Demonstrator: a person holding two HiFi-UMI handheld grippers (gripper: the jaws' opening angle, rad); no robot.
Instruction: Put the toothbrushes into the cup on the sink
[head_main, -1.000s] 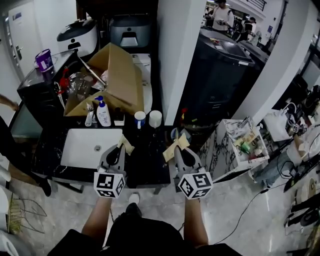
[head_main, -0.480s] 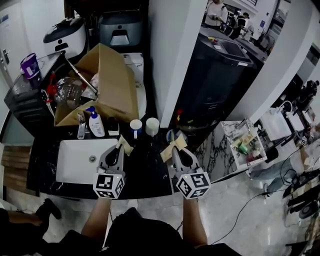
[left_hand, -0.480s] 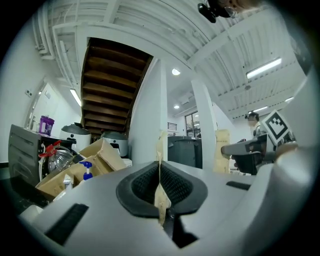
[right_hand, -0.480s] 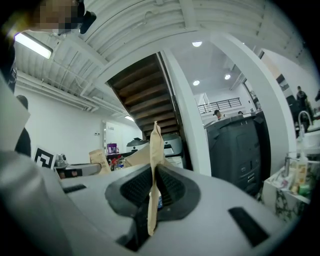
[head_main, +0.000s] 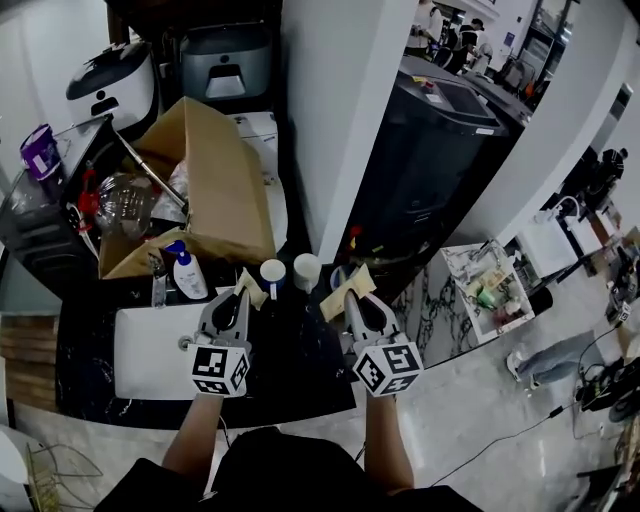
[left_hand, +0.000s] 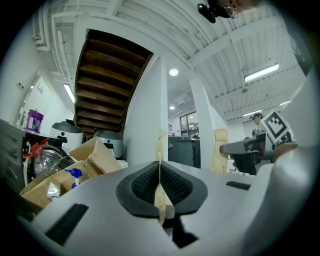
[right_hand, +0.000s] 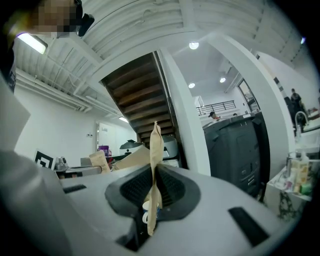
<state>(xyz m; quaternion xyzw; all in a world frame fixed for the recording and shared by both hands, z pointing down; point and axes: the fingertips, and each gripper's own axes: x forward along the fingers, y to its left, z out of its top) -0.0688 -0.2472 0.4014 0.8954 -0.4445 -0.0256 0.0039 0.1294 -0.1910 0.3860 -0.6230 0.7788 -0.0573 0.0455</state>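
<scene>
1. Left gripper (head_main: 240, 298) is clamped shut on a flat tan paper-wrapped toothbrush (head_main: 256, 292); the right gripper (head_main: 351, 299) is likewise closed on a second tan packet (head_main: 362, 280).
2. Carrying is judged to be the step in hand: both packets are held over the black counter (head_main: 300, 355), just short of the blue-banded white cup (head_main: 272, 270).
3. Next, each packet should be brought over the cup, tipped upright and released.
</scene>
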